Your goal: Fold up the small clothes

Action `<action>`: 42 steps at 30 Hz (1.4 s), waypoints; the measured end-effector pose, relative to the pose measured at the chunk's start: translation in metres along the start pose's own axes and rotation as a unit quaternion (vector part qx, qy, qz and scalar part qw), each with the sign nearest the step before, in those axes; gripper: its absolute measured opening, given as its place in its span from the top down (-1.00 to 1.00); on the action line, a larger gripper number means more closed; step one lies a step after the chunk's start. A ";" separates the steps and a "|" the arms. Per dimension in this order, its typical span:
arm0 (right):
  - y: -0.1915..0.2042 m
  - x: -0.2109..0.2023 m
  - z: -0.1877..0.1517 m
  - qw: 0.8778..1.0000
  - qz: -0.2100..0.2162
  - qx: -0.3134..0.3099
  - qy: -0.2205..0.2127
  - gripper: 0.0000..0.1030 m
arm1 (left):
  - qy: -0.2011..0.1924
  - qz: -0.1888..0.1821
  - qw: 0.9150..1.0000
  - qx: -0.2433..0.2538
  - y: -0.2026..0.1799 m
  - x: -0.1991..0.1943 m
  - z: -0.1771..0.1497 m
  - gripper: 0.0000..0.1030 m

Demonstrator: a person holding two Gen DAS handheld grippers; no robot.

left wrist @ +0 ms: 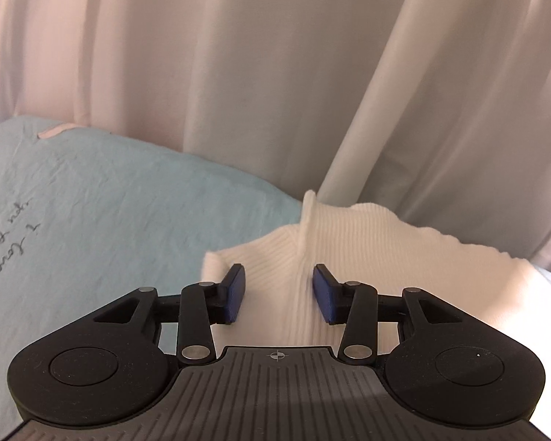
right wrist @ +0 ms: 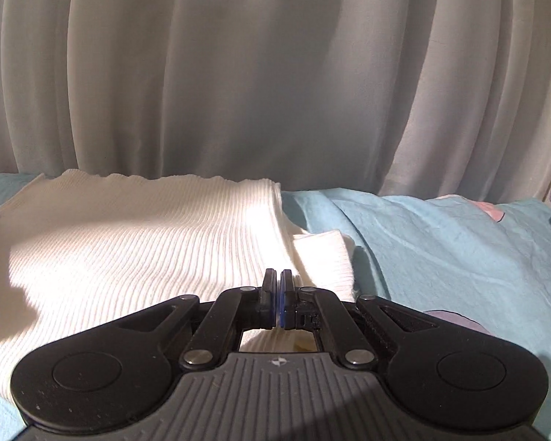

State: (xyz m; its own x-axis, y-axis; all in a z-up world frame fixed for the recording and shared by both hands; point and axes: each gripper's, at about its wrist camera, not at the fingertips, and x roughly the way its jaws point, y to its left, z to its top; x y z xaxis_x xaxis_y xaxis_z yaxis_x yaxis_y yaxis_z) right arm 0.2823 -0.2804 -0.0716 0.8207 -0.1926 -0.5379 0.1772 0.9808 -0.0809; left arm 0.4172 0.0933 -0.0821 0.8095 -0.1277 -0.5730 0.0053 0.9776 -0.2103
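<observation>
While left gripper point(left wrist: 279, 292) gapes over white knit top point(left wrist: 297, 257), right gripper point(right wrist: 278, 294) sits closed, pads together.

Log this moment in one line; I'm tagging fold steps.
left gripper: open, astride sweater ridge | right gripper: shut over sweater | sheet: beneath

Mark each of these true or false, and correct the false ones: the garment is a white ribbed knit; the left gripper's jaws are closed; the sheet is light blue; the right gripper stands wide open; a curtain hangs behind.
1. The garment is a white ribbed knit. True.
2. The left gripper is closed. False: its blue pads stand apart, a raised fold of knit between them.
3. The sheet is light blue. True.
4. The right gripper stands wide open. False: it is shut.
5. A curtain hangs behind. True.
</observation>
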 end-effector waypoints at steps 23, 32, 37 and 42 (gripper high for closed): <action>0.070 -0.088 -0.026 0.988 0.145 0.039 0.031 0.98 | 0.113 -0.140 0.963 -0.199 0.068 -0.036 -0.021 0.01; 0.131 -0.086 -0.030 0.975 0.217 -0.004 0.047 0.98 | 0.124 -0.157 0.957 -0.208 0.070 -0.026 -0.017 0.56; 0.142 -0.077 -0.033 0.974 0.219 -0.010 0.059 0.98 | 0.121 -0.176 0.952 -0.217 0.076 -0.024 -0.018 0.59; 0.144 -0.076 -0.036 0.974 0.218 -0.030 0.061 0.98 | 0.120 -0.170 0.953 -0.219 0.076 -0.021 -0.020 0.58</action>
State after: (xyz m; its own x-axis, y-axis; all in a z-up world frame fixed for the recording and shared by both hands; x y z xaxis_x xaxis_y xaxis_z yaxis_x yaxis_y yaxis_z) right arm 0.2255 -0.1234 -0.0724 0.7392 0.2438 -0.6278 -0.2091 0.9692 0.1301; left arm 0.3889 0.1668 -0.1015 0.6467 -0.5107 -0.5666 -0.0456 0.7156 -0.6971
